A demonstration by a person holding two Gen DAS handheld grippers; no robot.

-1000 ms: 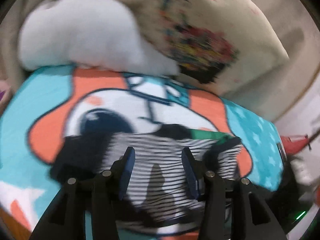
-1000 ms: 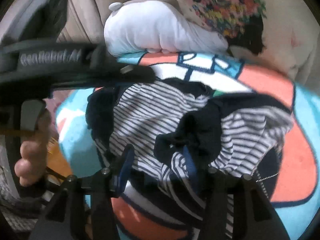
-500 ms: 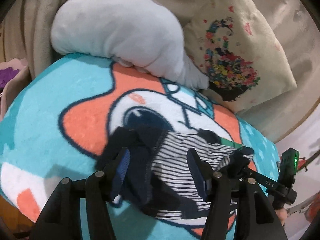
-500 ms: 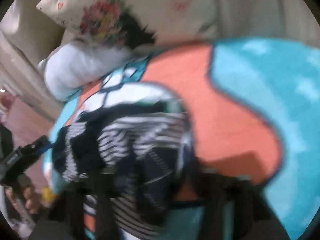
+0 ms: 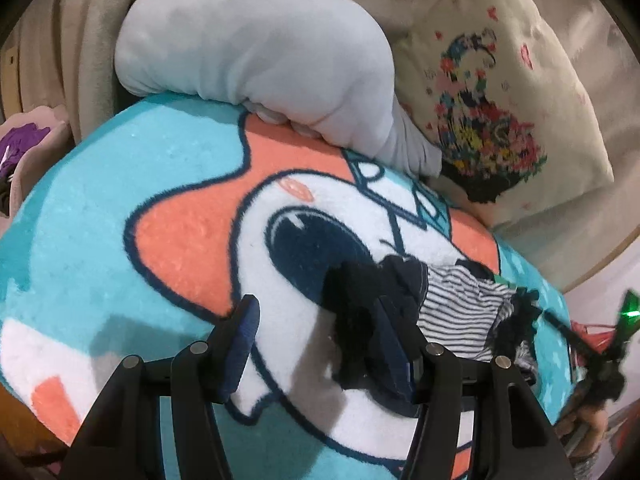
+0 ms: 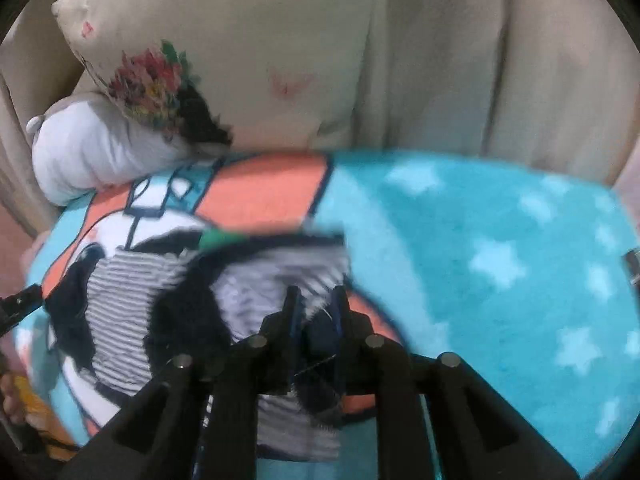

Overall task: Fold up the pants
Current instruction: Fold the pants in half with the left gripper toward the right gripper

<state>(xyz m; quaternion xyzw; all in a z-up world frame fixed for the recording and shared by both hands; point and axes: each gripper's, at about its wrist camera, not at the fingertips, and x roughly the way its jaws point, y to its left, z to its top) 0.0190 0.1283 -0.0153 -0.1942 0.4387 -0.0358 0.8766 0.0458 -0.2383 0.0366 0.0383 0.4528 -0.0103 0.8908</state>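
Observation:
Small pants (image 5: 460, 308) with black-and-white stripes and navy trim lie crumpled on a cartoon-print blanket (image 5: 180, 232). They also show in the right wrist view (image 6: 124, 300). My left gripper (image 5: 320, 336) is open, its right finger beside the pants' dark left edge, nothing held. My right gripper (image 6: 316, 312) is shut on the navy edge of the pants at their right side, low over the blanket (image 6: 480, 240).
A white plush cushion (image 5: 256, 48) and a cream flower-print pillow (image 5: 492, 120) lie at the back against a beige sofa back (image 6: 440, 60). The other gripper and a hand show at the far right of the left wrist view (image 5: 600, 364).
My left gripper has drawn back left off the pants. My right gripper has swung to the pants' right side and closed on their navy edge.

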